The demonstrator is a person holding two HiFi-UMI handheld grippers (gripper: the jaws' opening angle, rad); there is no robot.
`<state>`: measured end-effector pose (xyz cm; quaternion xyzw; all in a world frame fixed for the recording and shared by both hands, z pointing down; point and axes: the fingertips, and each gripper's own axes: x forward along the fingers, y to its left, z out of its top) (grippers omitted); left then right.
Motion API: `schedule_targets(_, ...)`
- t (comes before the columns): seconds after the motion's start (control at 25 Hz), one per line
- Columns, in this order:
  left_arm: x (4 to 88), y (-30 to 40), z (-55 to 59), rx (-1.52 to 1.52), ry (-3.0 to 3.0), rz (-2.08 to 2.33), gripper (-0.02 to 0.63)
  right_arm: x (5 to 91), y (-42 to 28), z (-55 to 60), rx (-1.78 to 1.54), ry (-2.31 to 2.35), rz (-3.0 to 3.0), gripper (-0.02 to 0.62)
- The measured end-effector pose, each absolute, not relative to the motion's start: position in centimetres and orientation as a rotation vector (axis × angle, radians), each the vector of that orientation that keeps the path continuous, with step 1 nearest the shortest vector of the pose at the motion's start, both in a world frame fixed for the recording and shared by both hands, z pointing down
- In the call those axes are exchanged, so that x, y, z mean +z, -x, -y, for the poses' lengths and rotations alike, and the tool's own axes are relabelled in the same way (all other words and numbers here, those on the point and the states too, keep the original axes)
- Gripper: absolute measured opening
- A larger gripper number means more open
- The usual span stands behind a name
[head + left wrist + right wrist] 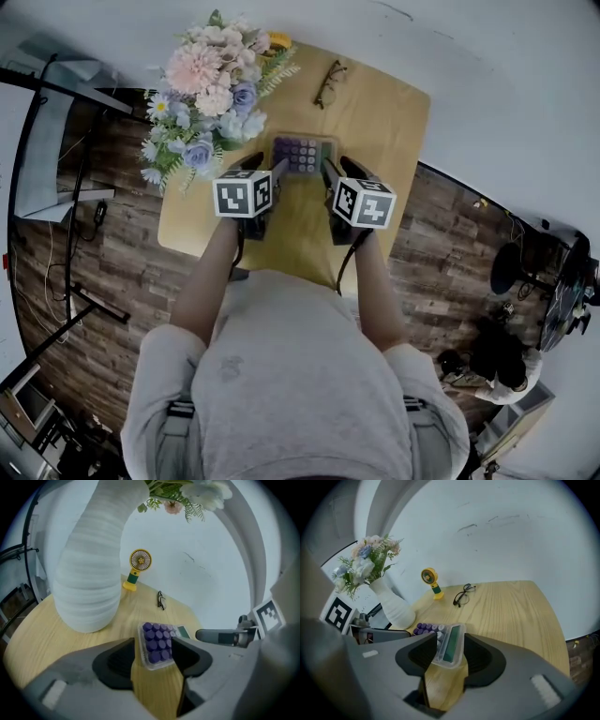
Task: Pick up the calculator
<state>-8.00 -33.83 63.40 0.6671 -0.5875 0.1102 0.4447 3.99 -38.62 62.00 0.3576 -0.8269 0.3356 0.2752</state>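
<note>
The calculator (302, 153), purple-keyed in a clear case, lies flat on the wooden table (394, 122) in front of the person. My left gripper (278, 172) is at its left end and my right gripper (328, 172) at its right end. In the left gripper view the keypad end (157, 641) sits between the wide jaws of my left gripper (152, 656), with a gap on the left side. In the right gripper view the display end (449, 644) lies between the spread jaws of my right gripper (450, 657). Neither pair presses on it.
A white vase of flowers (202, 94) stands close to the left of the calculator, large in the left gripper view (89, 573). A small yellow fan (138, 566) and black glasses (328, 82) lie farther back. The table's front edge is just under the person's forearms.
</note>
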Motion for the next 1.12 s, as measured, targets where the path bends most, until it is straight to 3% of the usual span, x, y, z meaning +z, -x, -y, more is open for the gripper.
schedule_targets(0.52, 65.7, 7.6, 35.0, 0.287, -1.632, 1.400, 0.276, 64.9, -2.8, 39.2, 1.011, -0.924, 2.179, 0.239)
schedule_targets(0.92, 66.1, 7.4, 35.1, 0.302, -1.678, 1.357, 0.281, 65.6, -2.1, 39.4, 1.209, -0.875, 2.211, 0.233)
schedule_targets(1.12, 66.1, 7.3, 35.1, 0.320, -1.688, 1.349, 0.281, 65.6, -1.5, 39.0, 1.249, -0.852, 2.226, 0.198)
